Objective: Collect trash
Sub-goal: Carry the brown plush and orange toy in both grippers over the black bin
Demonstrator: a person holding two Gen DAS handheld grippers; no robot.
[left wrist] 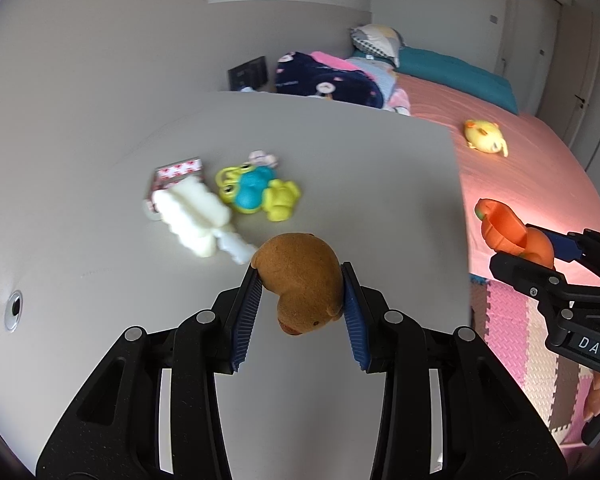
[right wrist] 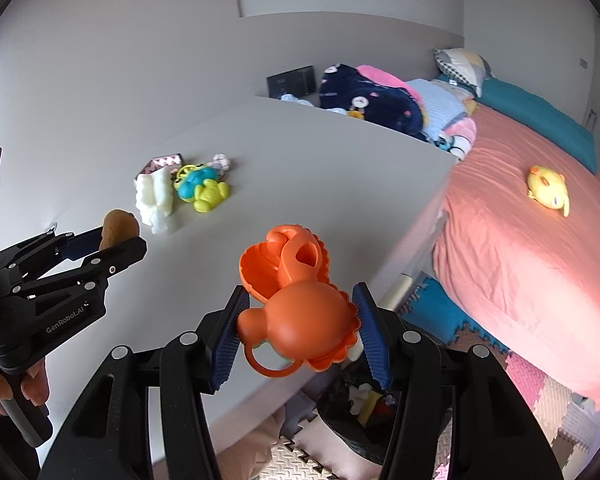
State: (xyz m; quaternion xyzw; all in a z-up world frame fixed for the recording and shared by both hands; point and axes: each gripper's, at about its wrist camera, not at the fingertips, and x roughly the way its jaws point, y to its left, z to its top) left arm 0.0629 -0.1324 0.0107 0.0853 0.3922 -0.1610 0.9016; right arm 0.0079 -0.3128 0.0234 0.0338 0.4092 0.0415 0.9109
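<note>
The left tool (left wrist: 302, 280) is clamped on a brown plush toy (left wrist: 300, 276), its 2 ribbed blue pads pressing the toy's flanks, and it carries the toy above the counter (left wrist: 340, 168) with nothing beneath touching it. The right tool (right wrist: 300, 316) is closed on an orange plastic toy (right wrist: 296, 304), a rounded shell-like piece with a small ring hanging below, held out past the counter's near edge. Both pick-ups look done, so the step in hand is judged to be the carry to wherever the trash goes. Below the counter's edge, under the orange toy, sits a dark container (right wrist: 352, 400) with small bits inside; it may be the drop point, though that is not certain. The next move calls for bringing each load over an opening and only then parting the jaws, one side at a time so nothing bounces off a rim. More remains on the counter, farther in from its near edge: a white ridged foam piece (left wrist: 192, 216), a blue and yellow toy cluster (left wrist: 260, 192), and a small patterned box (left wrist: 176, 172) behind them. Beside the counter stands a bed (right wrist: 520, 272) with a pink sheet, a yellow plush duck (right wrist: 548, 188) on it, and heaped bedding (right wrist: 376, 100) at its head. Coloured foam mats (left wrist: 512, 328) cover the floor below the counter.
</note>
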